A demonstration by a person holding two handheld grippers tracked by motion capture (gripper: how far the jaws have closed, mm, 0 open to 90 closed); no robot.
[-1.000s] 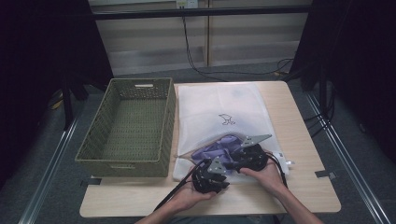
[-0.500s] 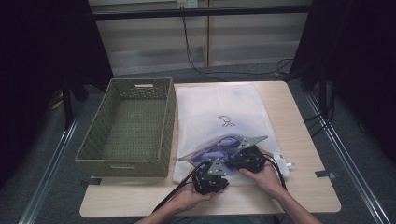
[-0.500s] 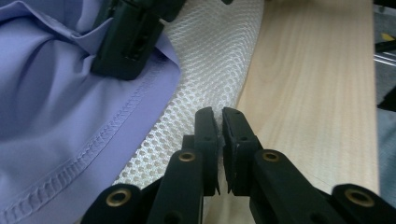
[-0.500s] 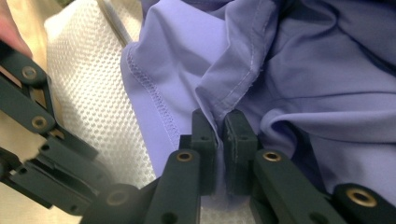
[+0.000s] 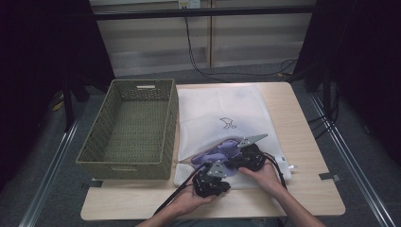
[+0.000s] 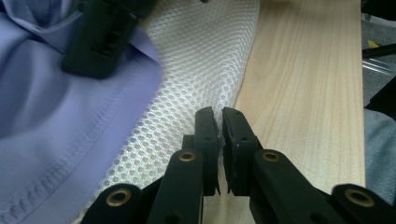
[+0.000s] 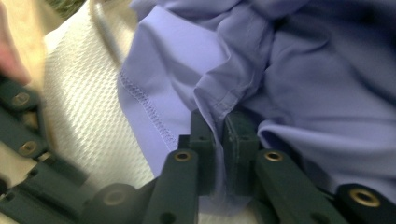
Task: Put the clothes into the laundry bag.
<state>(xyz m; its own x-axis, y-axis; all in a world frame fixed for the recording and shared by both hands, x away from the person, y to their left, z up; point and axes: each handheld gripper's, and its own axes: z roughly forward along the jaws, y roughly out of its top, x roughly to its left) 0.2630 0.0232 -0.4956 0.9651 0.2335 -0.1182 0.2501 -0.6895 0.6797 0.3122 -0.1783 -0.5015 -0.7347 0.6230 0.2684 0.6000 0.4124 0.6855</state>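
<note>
One mesh bag [image 5: 222,113], one purple garment [image 7: 289,70], one basket [image 5: 132,127]. Left gripper [image 6: 219,121] pinches bag edge; right gripper [image 7: 219,123], wide a sec ago, just closed on garment.

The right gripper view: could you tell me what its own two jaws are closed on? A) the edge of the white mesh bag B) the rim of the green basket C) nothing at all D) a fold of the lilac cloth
D: the right gripper has its jaws pinched on a fold of the lilac cloth, while the white mesh bag lies off to one side of them.
</note>
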